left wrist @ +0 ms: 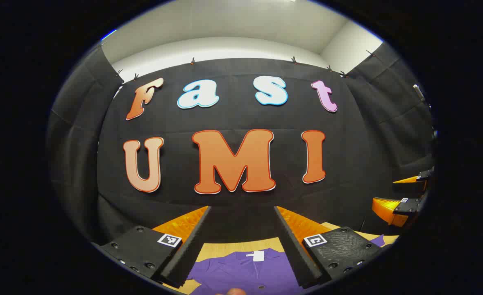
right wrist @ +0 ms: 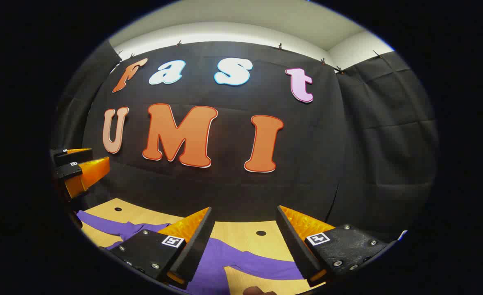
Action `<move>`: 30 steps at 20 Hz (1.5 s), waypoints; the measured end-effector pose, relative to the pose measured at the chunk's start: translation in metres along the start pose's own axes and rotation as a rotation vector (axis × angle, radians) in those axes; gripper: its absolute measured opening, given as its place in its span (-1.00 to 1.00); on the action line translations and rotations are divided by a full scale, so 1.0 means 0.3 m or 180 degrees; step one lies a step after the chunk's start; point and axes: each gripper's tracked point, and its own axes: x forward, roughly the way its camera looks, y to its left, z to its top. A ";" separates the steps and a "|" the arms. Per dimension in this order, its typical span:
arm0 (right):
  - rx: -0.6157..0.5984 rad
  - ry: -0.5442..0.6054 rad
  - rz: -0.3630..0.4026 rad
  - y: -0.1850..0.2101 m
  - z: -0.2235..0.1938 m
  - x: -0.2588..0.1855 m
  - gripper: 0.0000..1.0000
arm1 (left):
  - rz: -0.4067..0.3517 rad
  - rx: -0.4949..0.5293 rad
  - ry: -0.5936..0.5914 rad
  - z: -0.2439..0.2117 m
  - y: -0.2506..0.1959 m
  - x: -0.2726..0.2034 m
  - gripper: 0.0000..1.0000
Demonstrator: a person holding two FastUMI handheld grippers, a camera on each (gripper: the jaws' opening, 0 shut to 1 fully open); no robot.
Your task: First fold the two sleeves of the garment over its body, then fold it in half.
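1 purple garment, 1 wooden table w/ 2 holes, 2 claws: left, right

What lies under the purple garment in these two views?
The purple garment lies spread on a light wooden table with small dark holes. Whatever sits beneath the cloth itself is covered.

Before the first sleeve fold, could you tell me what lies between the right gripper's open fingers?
In the right gripper view, the right gripper frames a purple sleeve lying flat on the wooden table; nothing else sits between its fingers.
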 end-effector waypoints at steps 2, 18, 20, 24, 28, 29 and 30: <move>0.0010 -0.0005 -0.0027 -0.004 -0.003 0.003 0.85 | -0.0001 -0.0041 -0.0002 -0.006 0.004 -0.006 0.85; -0.0149 0.0149 -0.0178 0.042 -0.043 0.017 0.86 | 0.0145 -0.0066 0.0053 -0.050 0.232 -0.083 0.84; -0.0121 0.0231 -0.0253 0.044 -0.063 0.021 0.86 | 0.0110 -0.0076 0.0070 -0.059 0.260 -0.089 0.84; 0.0068 0.0429 -0.0637 -0.046 -0.131 0.038 0.85 | -0.0052 -0.0063 0.0079 -0.063 0.283 -0.086 0.85; 0.0040 0.0564 -0.0995 -0.201 -0.217 0.027 0.86 | -0.0050 0.0003 0.0107 -0.073 0.306 -0.066 0.85; 0.0012 0.0599 -0.1054 -0.245 -0.238 0.027 0.86 | 0.0001 0.0011 0.0099 -0.066 0.309 -0.058 0.85; 0.0008 0.0649 -0.1101 -0.287 -0.264 0.033 0.86 | 0.0038 0.0009 0.0106 -0.066 0.306 -0.051 0.84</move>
